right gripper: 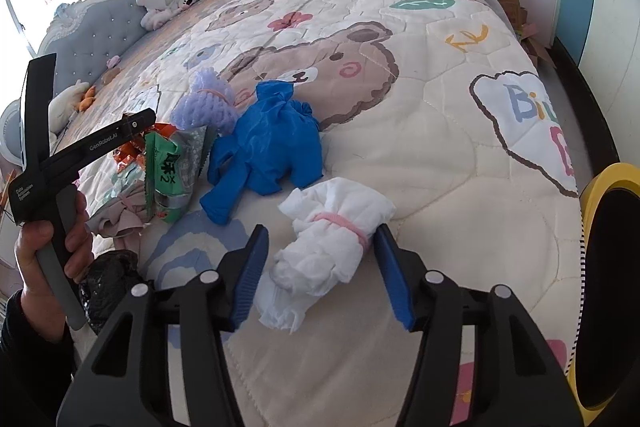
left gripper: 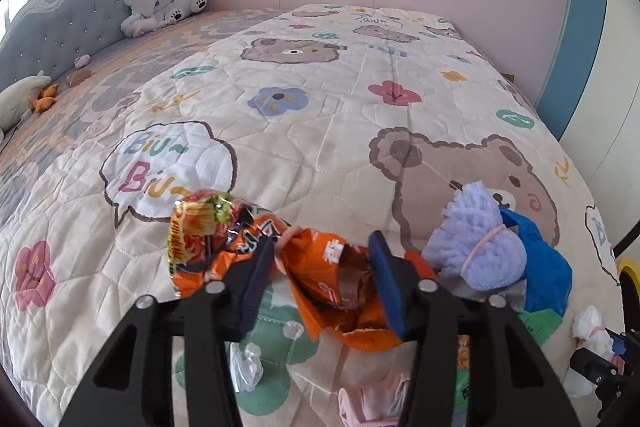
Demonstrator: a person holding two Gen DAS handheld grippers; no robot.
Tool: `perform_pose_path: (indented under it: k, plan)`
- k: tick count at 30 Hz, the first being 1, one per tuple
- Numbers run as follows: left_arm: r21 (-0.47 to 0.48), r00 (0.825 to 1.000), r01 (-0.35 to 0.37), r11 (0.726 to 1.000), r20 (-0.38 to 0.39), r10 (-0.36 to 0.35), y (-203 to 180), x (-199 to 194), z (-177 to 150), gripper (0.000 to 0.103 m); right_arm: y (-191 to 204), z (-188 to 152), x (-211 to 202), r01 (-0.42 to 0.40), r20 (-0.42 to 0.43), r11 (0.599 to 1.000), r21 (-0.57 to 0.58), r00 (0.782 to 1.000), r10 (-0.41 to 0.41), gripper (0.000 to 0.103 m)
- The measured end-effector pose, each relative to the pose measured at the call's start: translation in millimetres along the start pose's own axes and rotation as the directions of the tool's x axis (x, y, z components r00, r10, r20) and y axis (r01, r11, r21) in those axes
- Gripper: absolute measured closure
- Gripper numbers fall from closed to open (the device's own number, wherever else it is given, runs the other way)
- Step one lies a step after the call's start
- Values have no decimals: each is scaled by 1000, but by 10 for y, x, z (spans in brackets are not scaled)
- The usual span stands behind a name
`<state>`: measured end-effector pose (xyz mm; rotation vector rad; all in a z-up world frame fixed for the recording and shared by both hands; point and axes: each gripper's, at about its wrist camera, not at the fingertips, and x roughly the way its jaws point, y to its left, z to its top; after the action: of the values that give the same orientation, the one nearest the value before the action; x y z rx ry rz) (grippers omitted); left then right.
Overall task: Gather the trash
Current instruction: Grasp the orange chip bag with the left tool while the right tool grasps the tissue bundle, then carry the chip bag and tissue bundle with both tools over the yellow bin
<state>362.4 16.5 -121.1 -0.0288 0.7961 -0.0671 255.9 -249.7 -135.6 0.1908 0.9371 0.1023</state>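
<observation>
Fingers (left gripper: pixel 256 279) of both grippers gape, left around orange wrapper (left gripper: pixel 336 287), right around half-hidden white wad (right gripper: pixel 328 251).

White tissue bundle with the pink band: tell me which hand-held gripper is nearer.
Right. The right hand-held gripper straddles the white tissue bundle, fingers open; the left hand-held gripper is over at the orange wrapper.

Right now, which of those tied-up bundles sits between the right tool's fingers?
The white bundle with the pink band, between the open right gripper. The purple bundle and blue bundle lie farther up the bed.
</observation>
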Motion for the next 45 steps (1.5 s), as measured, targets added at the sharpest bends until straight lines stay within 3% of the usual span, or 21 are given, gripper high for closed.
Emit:
perform_pose_path:
  k: [6,12,33,45]
  plan:
    - [7,1000,-7,1000,13,6,-2,10,-45,73,-46,-7,50,16,-7,1000,-1,1000,-16,67]
    - [-9,999,-4,1000,35,4,35,-45,-33,75,-70,-14,35,6,8,1000,-1,1000,-6,74]
    - [-38,994,-15,999,109,19,262,-674,52,76,28,37,-481,-33,125,999,-14,992,34,75]
    - [-39,992,21,999,125,-16,142,-947,-55,76,-46,-4,-897,-38,187,999,-3,982,38,74]
